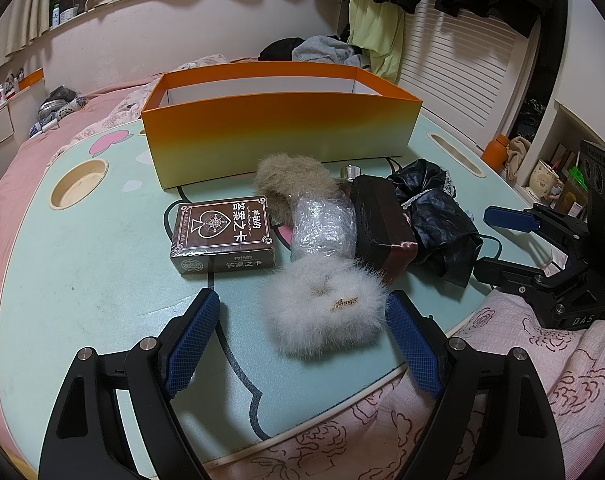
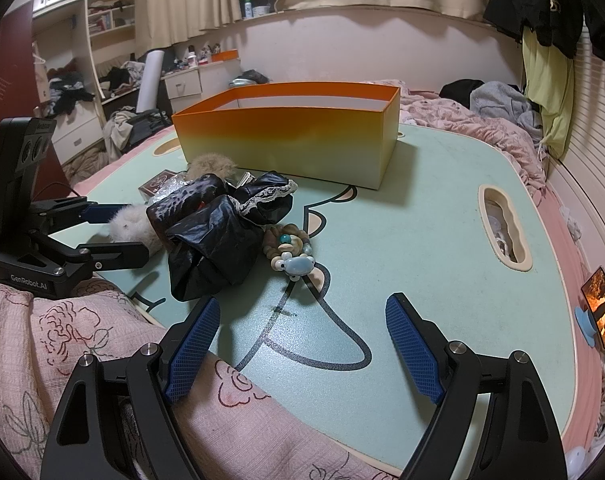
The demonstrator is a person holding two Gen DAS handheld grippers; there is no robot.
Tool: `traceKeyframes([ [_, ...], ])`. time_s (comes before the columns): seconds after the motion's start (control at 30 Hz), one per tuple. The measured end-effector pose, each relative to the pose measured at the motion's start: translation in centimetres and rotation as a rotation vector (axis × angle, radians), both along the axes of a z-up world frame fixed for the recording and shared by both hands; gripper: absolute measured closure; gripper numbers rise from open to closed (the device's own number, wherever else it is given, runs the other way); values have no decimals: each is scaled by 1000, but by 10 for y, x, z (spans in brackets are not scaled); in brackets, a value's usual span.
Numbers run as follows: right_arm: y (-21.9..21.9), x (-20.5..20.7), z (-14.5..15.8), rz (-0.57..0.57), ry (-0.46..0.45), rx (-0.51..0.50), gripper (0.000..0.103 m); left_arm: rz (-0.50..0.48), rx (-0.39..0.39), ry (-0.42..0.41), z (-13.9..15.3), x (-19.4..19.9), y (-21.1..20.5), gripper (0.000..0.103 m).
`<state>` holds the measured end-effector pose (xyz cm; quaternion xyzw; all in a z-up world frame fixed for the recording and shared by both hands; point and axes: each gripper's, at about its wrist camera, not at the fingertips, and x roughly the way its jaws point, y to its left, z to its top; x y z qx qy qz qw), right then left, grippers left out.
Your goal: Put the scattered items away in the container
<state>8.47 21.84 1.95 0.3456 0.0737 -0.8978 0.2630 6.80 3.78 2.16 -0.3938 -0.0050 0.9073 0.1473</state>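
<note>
An open orange-to-yellow box (image 1: pixel 278 136) (image 2: pixel 286 140) stands at the back of the mint lap table (image 1: pixel 82 260). In front of it lie a brown card box (image 1: pixel 222 236), a brown fur scrunchie (image 1: pixel 290 180), a bubble-wrapped bundle (image 1: pixel 322 228), a dark red case (image 1: pixel 382 224) and a black lace-trimmed scrunchie (image 1: pixel 434 216) (image 2: pixel 218 232). A white fur scrunchie (image 1: pixel 326 312) lies between the open fingers of my left gripper (image 1: pixel 302 304), close to the right pad. A bead bracelet (image 2: pixel 290 252) lies ahead of my right gripper (image 2: pixel 302 306), which is open and holds nothing.
The table has a round cup hole (image 1: pixel 80 184) at the left and a long slot (image 2: pixel 502 228) at the right. A pink flowered blanket (image 2: pixel 82 340) lies under both grippers. A lit phone on a stand (image 2: pixel 602 312) is at the far right. Clothes hang behind.
</note>
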Motion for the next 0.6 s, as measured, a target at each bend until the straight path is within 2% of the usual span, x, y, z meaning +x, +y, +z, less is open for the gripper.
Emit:
traceKeyframes([
  [0.37,3,2,3,-22,11,-10,19,17,9,2,1,0,-4,18],
  [0.53,4,4,6,-28,26,-21,26,19,15,5,2,-1,-4,18],
  [0.6,3,3,7,-16,21,-21,32,17,15,12,3,-1,-4,18],
])
